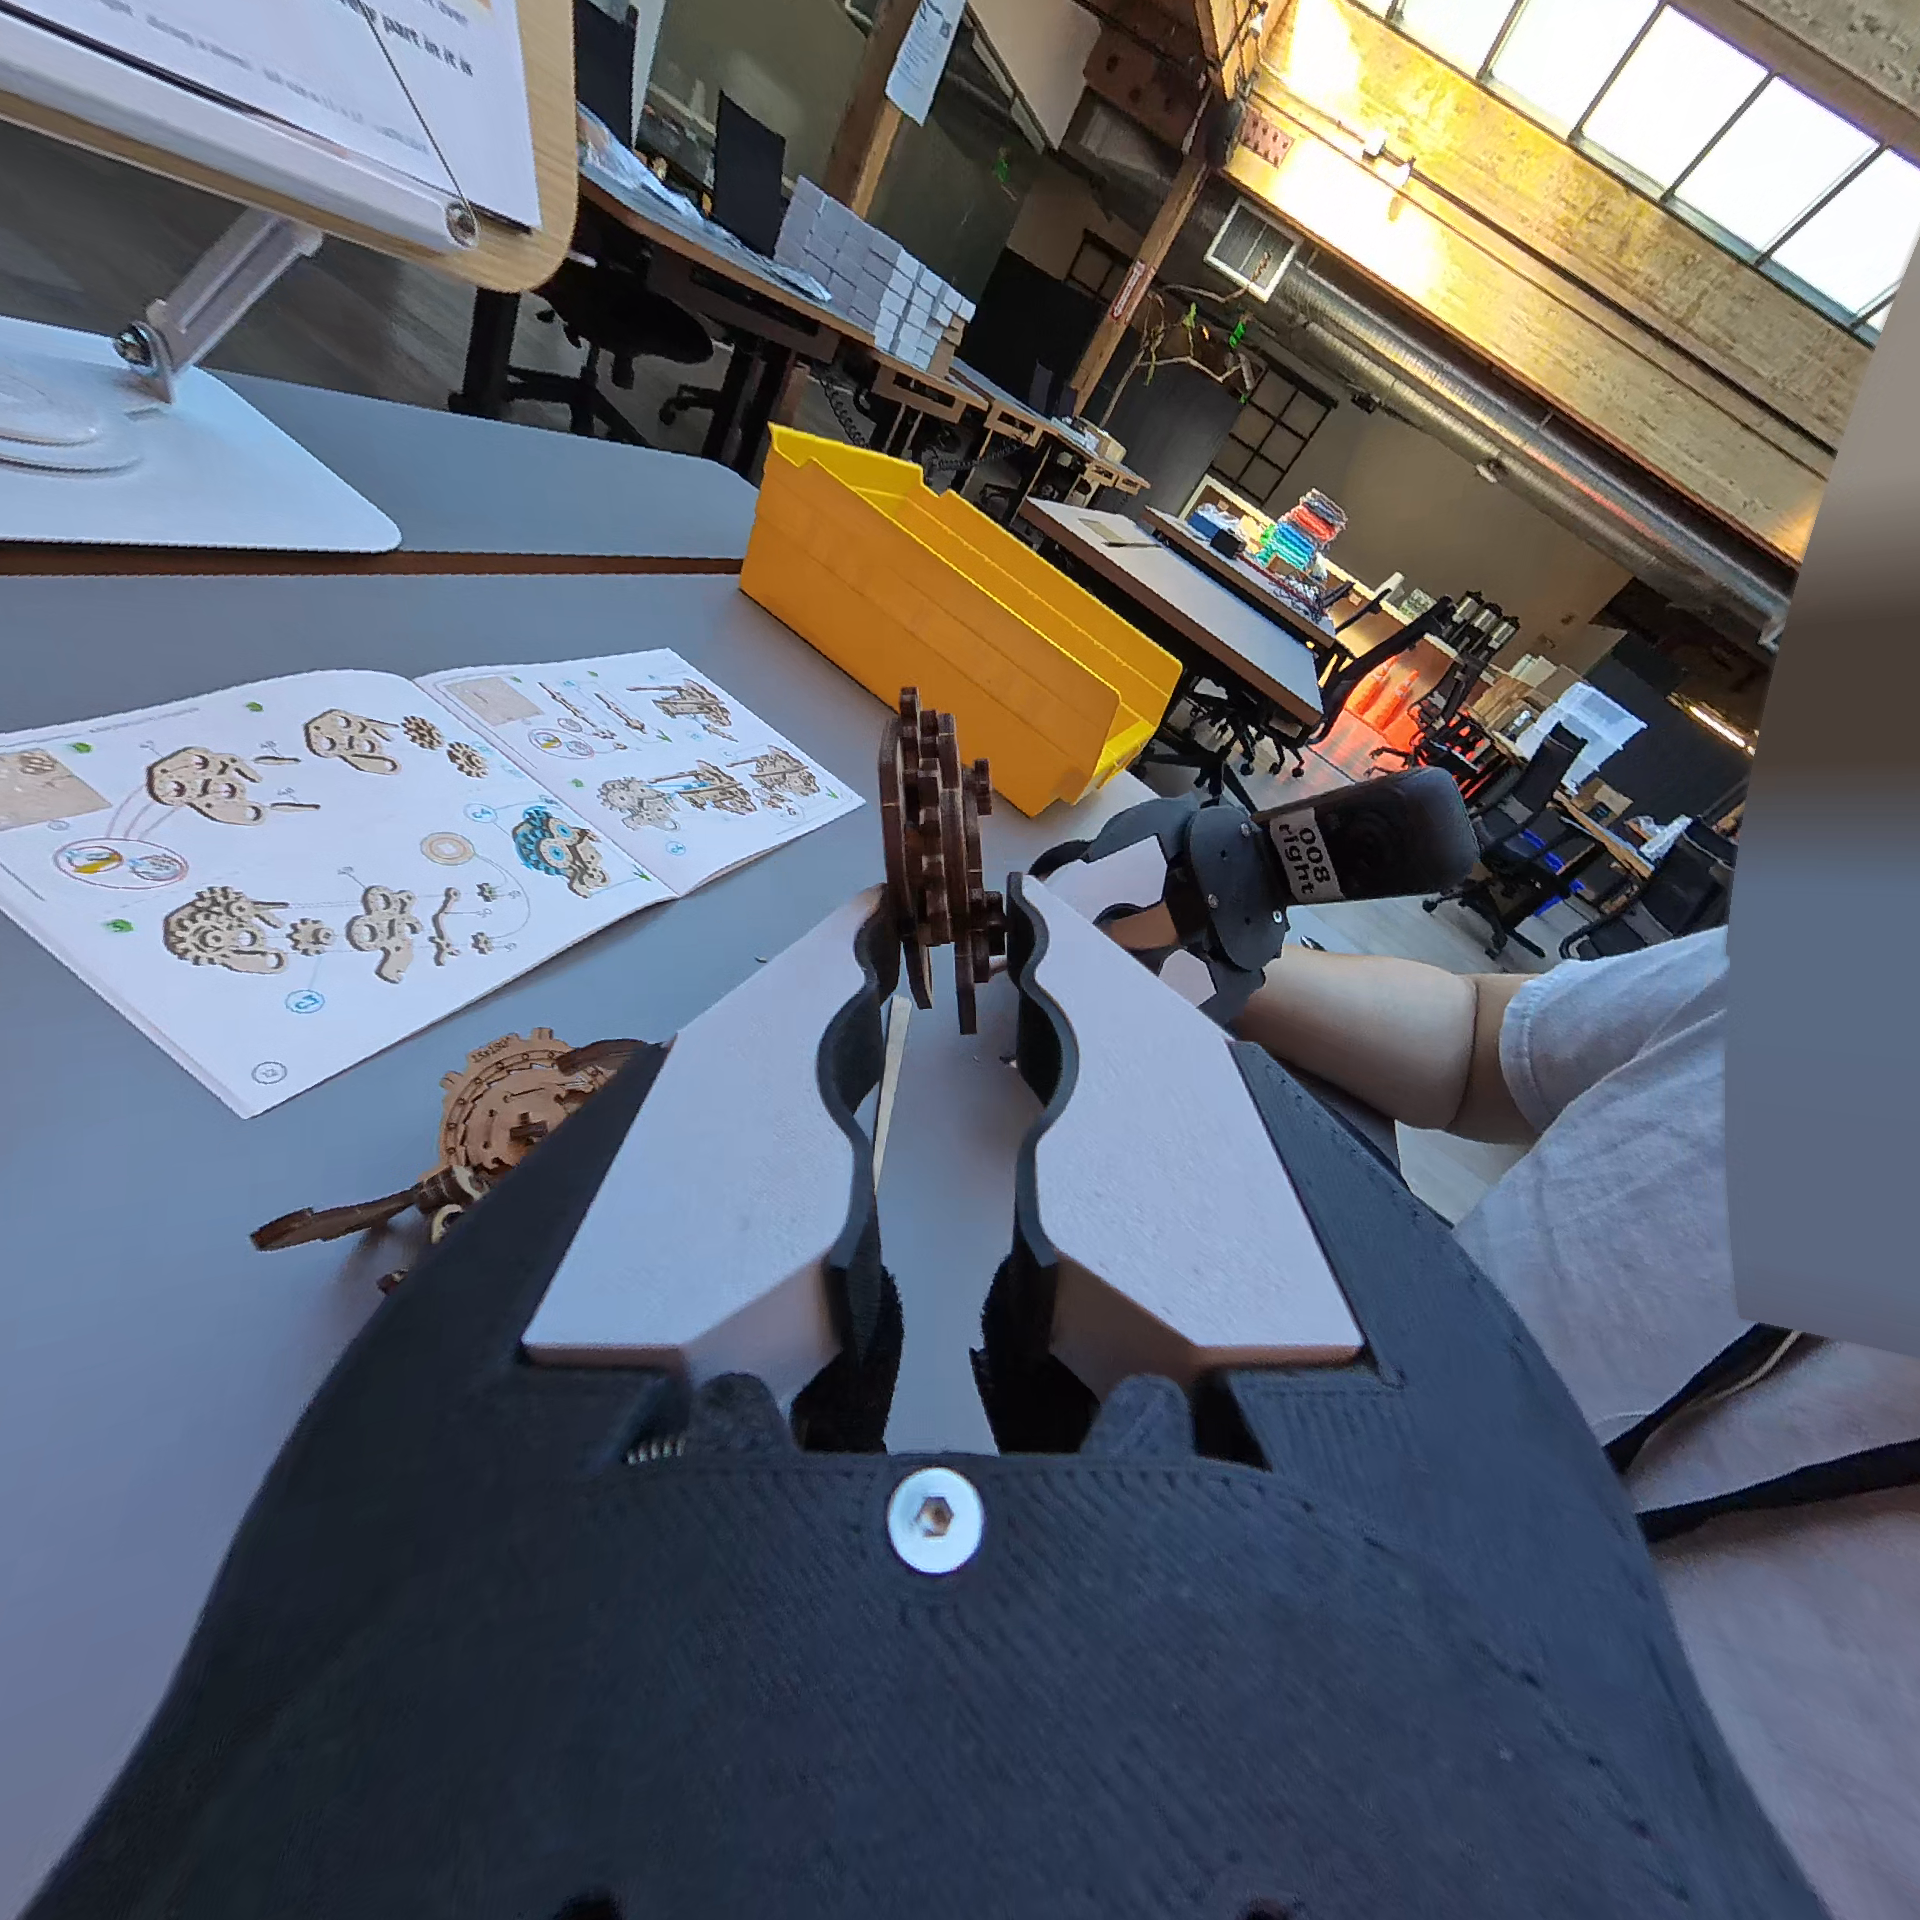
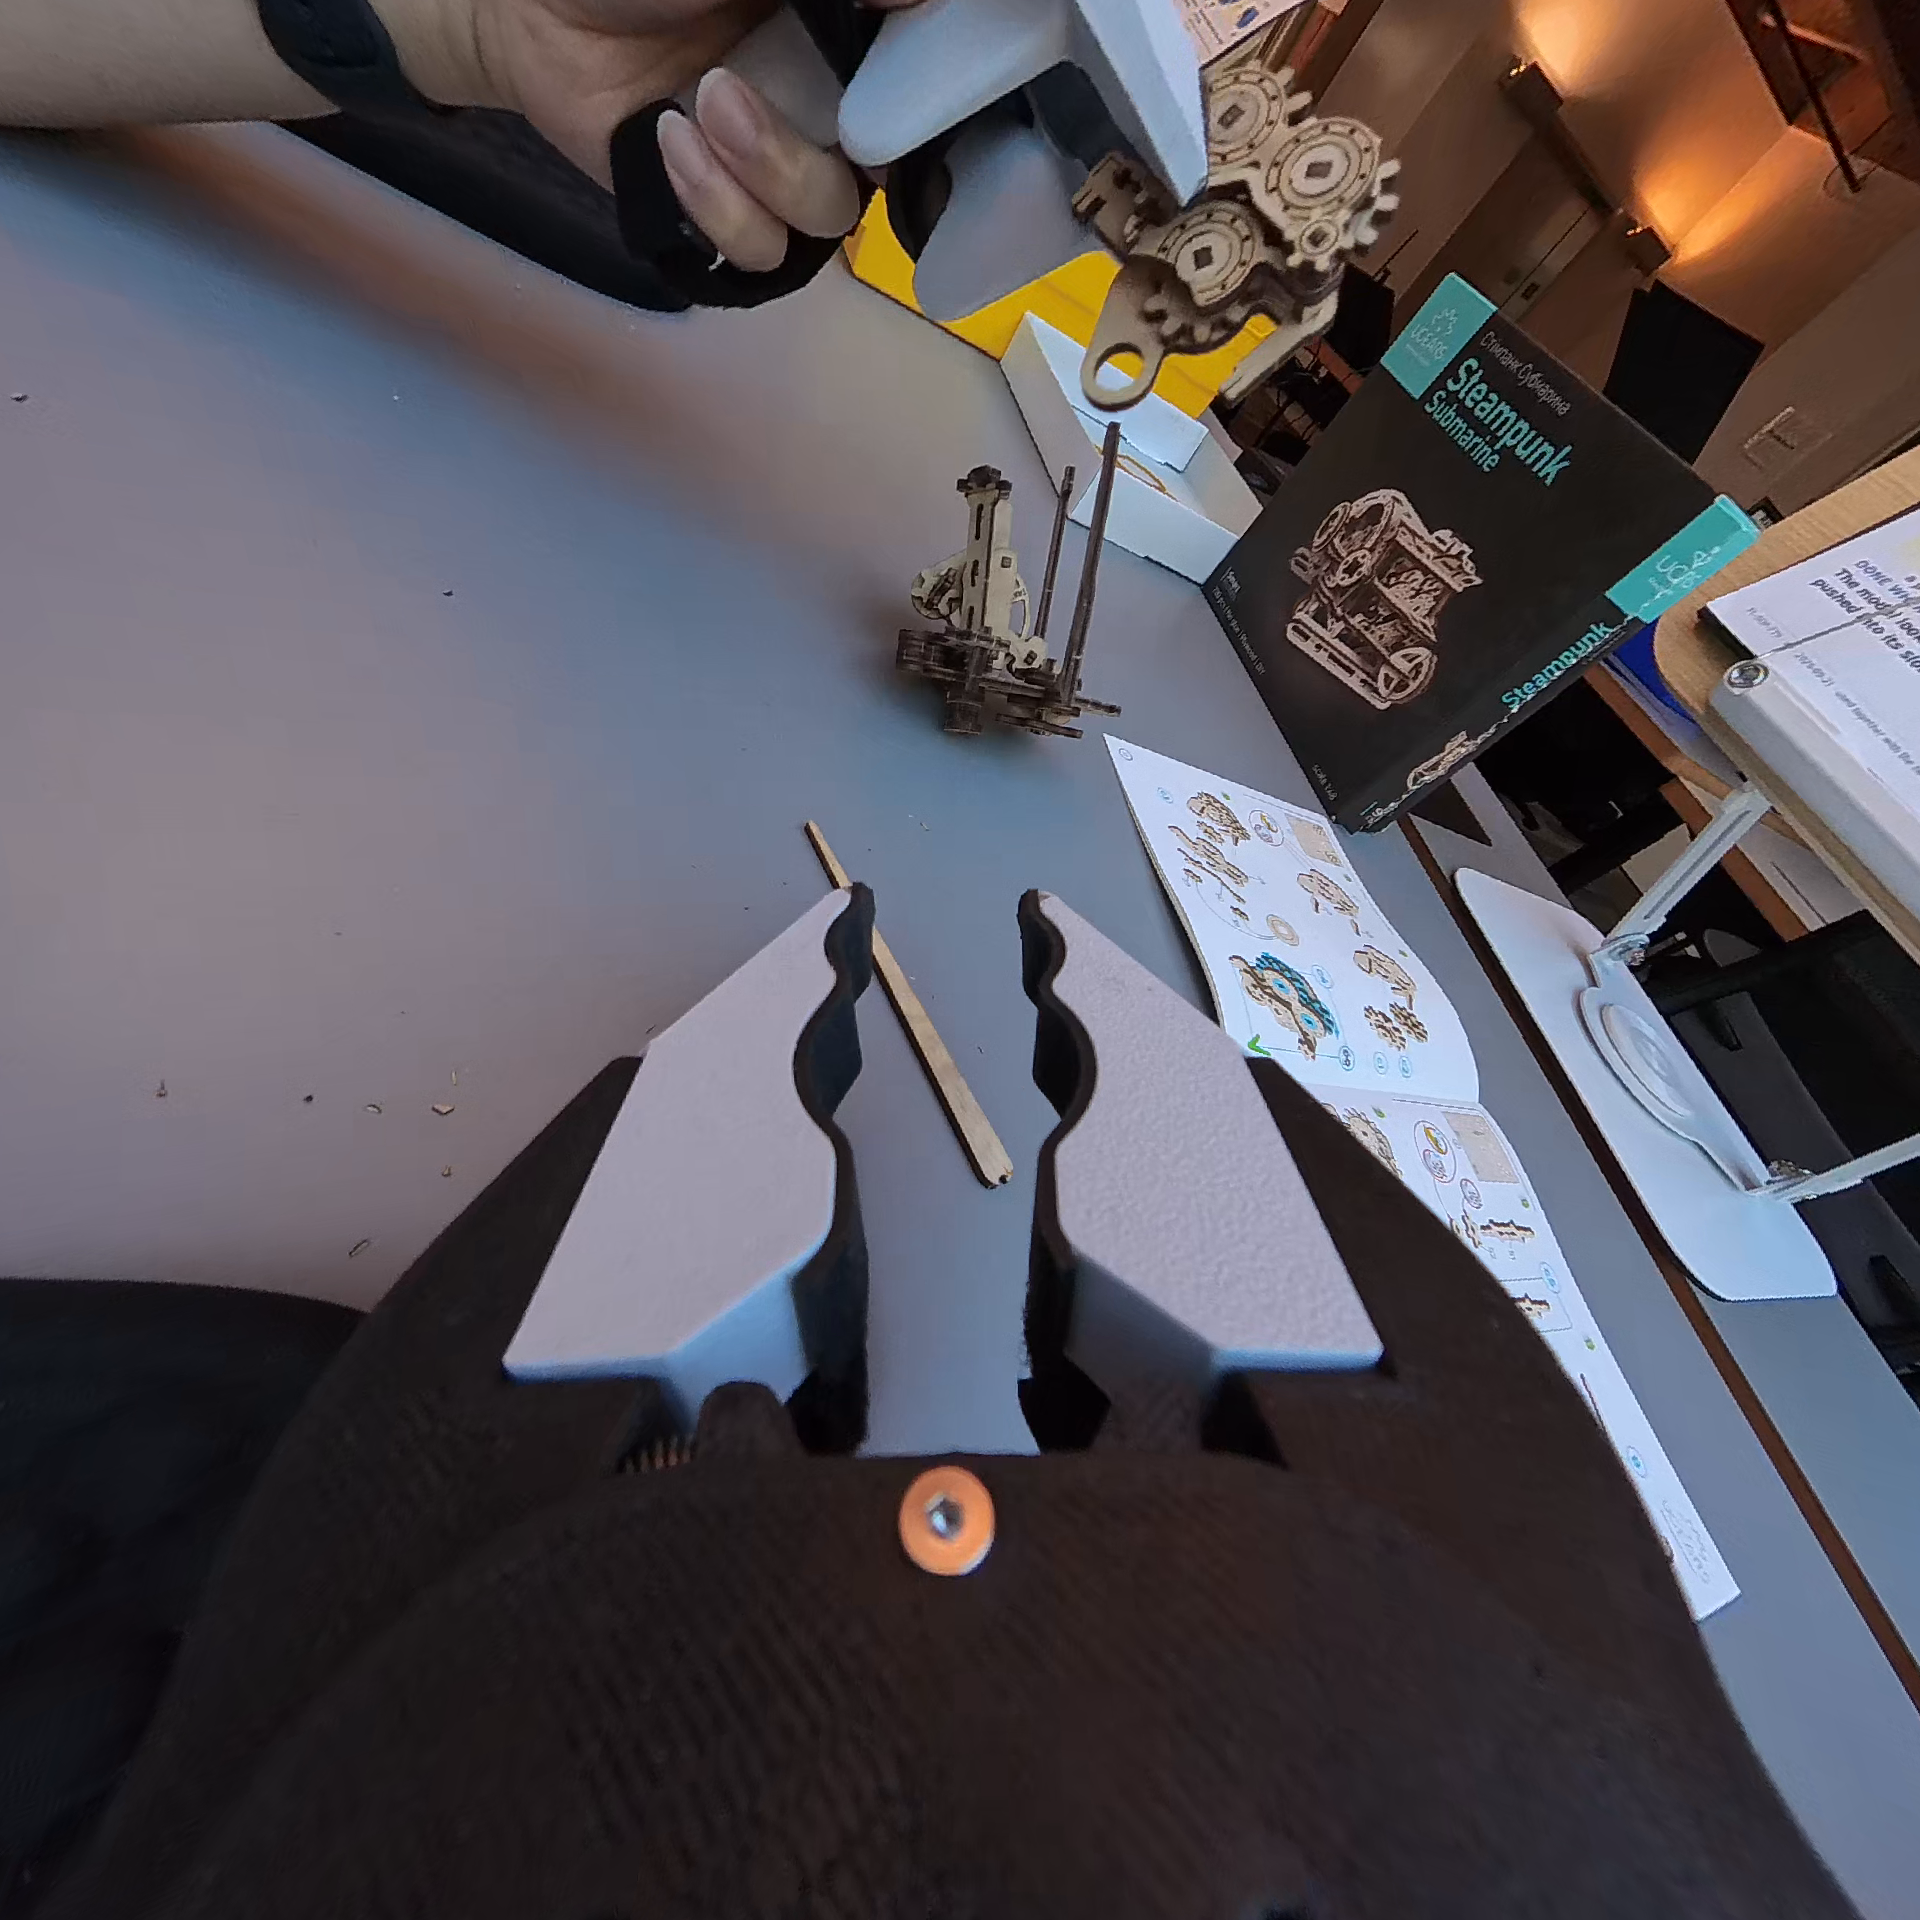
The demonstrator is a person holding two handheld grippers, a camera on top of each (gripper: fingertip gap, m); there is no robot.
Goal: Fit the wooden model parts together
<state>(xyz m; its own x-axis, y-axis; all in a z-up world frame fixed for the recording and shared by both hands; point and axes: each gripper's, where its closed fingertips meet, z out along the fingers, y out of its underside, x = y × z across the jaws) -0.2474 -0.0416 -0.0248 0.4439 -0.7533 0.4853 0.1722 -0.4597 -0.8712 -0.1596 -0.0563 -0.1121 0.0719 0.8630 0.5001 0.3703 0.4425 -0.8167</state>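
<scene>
Wooden gear assembly (image 1: 930, 831) pinched edge-on between the fingertips of the left tool (image 1: 943, 925), raised clear of the grey table (image 1: 582, 1039); in the right wrist view seen at about 1 o'clock (image 2: 1236, 229), flat faces toward the camera, a looped tab hanging from its lower edge, with the left tool (image 2: 1174, 182) clamped on its upper part. Second wooden sub-assembly (image 2: 997, 623) standing on the table (image 2: 416, 727) at 12 o'clock from the right tool (image 2: 945, 904), two thin rods rising upright from its base. Same piece partly hidden behind the left tool's body at 9 o'clock in the left wrist view (image 1: 488, 1122). Thin wooden stick (image 2: 909, 1008) lying flat on the table, running diagonally under the gap of the right tool, not gripped. Right tool spread, nothing between its fingers, low over the table; also visible at 3 o'clock in the left wrist view (image 1: 1132, 914). Open instruction booklet (image 1: 395, 852) flat on the table at 10 o'clock from the left tool; at 3 o'clock from the right tool (image 2: 1299, 935). Yellow bin (image 1: 935, 623) at 12 o'clock beyond the held gears. Dark kit box (image 2: 1455, 561) propped up at 2 o'clock in the right wrist view, white tray (image 2: 1143, 499) just beside it. White stand (image 1: 177, 478) holding a printed sheet at 10 o'clock, far corner.
</scene>
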